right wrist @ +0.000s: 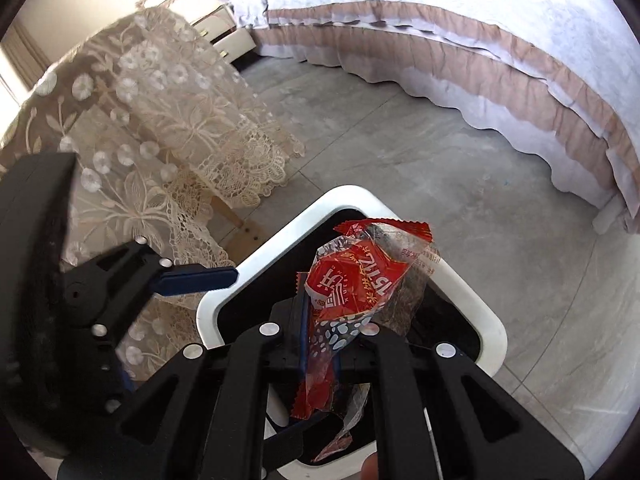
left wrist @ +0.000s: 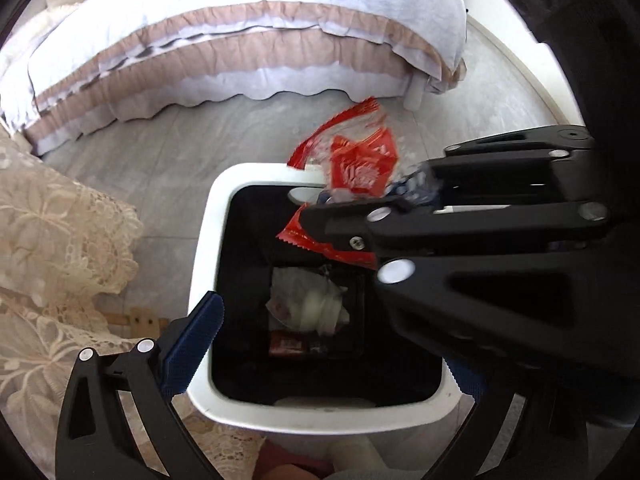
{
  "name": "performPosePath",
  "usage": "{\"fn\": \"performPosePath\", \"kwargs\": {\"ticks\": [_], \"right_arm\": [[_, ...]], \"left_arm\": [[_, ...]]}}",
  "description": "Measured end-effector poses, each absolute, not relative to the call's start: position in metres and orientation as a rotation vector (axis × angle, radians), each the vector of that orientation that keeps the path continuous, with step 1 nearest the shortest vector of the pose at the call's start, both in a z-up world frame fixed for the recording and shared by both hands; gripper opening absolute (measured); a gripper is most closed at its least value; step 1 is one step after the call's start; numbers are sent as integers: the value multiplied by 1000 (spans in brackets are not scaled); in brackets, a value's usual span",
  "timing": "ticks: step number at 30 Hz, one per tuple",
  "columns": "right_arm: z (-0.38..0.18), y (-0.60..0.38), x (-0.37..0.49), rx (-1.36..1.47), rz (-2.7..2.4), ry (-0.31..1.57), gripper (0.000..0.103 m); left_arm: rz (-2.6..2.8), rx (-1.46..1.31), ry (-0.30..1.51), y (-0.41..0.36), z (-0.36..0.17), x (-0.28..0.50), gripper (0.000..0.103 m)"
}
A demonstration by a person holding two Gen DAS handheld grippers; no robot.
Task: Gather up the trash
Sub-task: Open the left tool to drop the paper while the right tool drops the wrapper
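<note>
One red snack wrapper (right wrist: 356,292) clamped in right gripper (right wrist: 320,344), above white trash bin (left wrist: 208,232). Left gripper (left wrist: 328,344) spread wide, straddling bin rim. Step: deposit. Next: release wrapper over opening.

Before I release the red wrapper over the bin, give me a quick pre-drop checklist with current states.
1. Right gripper shut on the red crinkled plastic snack wrapper: ok.
2. Wrapper above the opening of the white square bin with black liner: ok.
3. Room left in the bin above the crumpled white paper: ok.
4. Left gripper open, holding nothing: ok.
5. Left fingers clear of the drop path: ok.
6. Wrapper free to slip off the pads: cannot tell.
</note>
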State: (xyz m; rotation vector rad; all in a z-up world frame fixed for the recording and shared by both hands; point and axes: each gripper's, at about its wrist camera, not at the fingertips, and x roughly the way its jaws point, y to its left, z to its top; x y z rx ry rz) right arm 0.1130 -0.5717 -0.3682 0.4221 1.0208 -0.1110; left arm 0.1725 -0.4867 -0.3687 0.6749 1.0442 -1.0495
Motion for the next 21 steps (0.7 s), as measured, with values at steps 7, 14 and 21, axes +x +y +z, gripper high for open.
{"fn": "performPosePath", "kwargs": {"ticks": [7,14,21], "right_arm": [[-383,-565,129,444,-36,1072,15],[-392,-562,135,454,-16,1128,98],[-352,-554,129,402,-26,1069,98]], "left_arm": [[-968,718,1004,-461,-361,175,98],[-925,731,957,-437,-350,173,98],[-945,648,863,-425,-305,165,98]]}}
